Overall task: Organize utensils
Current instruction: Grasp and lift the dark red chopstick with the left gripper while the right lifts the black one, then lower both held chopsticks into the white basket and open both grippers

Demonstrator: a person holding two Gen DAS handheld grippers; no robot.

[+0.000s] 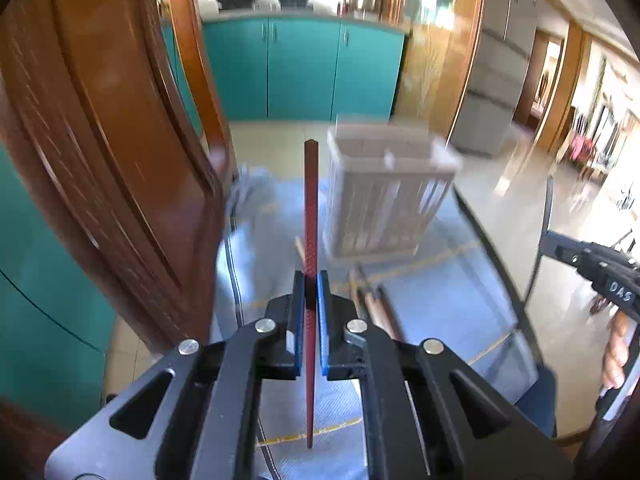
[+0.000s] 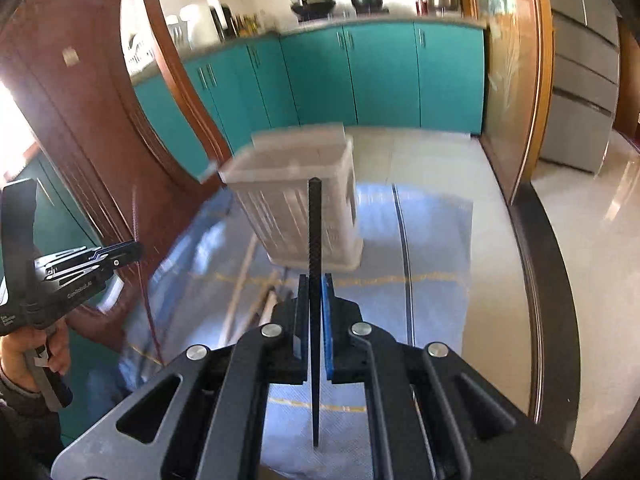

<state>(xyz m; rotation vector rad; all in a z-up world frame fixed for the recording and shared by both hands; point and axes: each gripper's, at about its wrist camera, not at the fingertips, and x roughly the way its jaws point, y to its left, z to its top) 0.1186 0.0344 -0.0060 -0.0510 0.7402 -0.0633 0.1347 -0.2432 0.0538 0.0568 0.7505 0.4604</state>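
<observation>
Your left gripper (image 1: 311, 292) is clamped on a red chopstick (image 1: 310, 216), upright between the blue pads (image 1: 325, 320); its thin tip hangs below the jaws; your right gripper (image 2: 315, 296) is clamped on a black chopstick (image 2: 315, 232) the same way. The slatted white utensil holder (image 1: 384, 196) is motion-smeared in both views; contents unreadable; it stands on the blue cloth (image 1: 440, 304) at 1 o'clock from the red stick, and at 11 o'clock behind the black one in the right view. More chopsticks (image 1: 376, 304) lie on the cloth just right of your left jaws, partly hidden by the gripper body; count unclear. The glass table (image 2: 500, 280) edge is cut off by the fisheye rim. Writing: "DAS" on the right gripper's body at 3 o'clock in the left view; on the left gripper's body, at 9 o'clock in the right view, small print too blurred to read.
</observation>
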